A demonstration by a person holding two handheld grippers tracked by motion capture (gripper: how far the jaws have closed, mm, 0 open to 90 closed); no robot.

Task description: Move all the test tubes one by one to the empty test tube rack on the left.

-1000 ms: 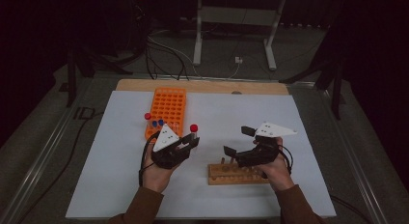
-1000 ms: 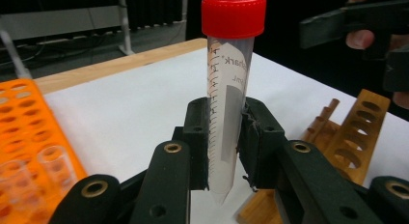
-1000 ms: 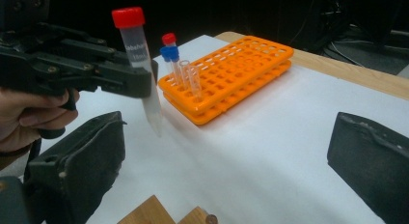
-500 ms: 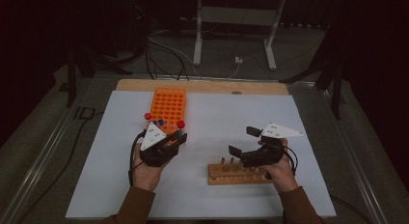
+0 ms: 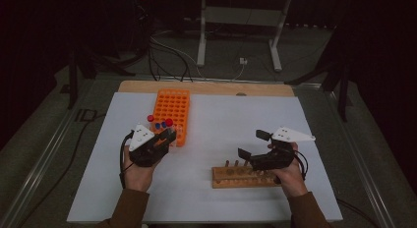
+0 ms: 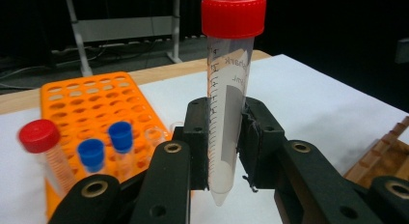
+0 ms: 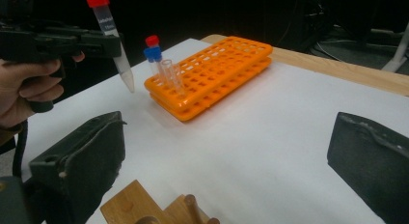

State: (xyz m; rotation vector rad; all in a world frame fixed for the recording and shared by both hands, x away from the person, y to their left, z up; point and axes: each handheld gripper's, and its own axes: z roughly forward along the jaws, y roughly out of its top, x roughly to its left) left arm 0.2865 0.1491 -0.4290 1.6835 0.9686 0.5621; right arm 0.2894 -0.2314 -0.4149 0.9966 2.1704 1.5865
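My left gripper point(image 5: 166, 135) is shut on a clear red-capped tube point(image 6: 226, 113), which stands upright between the pads with its pointed tip below them. It hovers just beside the near end of the orange rack point(image 5: 172, 110). That end holds a red-capped tube point(image 6: 39, 135) and two blue-capped tubes point(image 6: 120, 135). From the right gripper view, the held tube point(image 7: 113, 40) hangs tilted left of the rack point(image 7: 217, 74). My right gripper point(image 5: 253, 145) is open with nothing between its jaws, over the wooden peg block point(image 5: 241, 176).
A white sheet point(image 5: 236, 120) covers the table, with a strip of wooden tabletop point(image 5: 206, 87) showing at the far edge. Cables and a metal stand point(image 5: 236, 21) lie on the dark floor beyond. A corner of the peg block point(image 6: 386, 156) shows at the right.
My left gripper has carried the red-capped tube leftward, from the middle of the sheet to the near end of the orange rack. The right gripper has stayed over the peg block.
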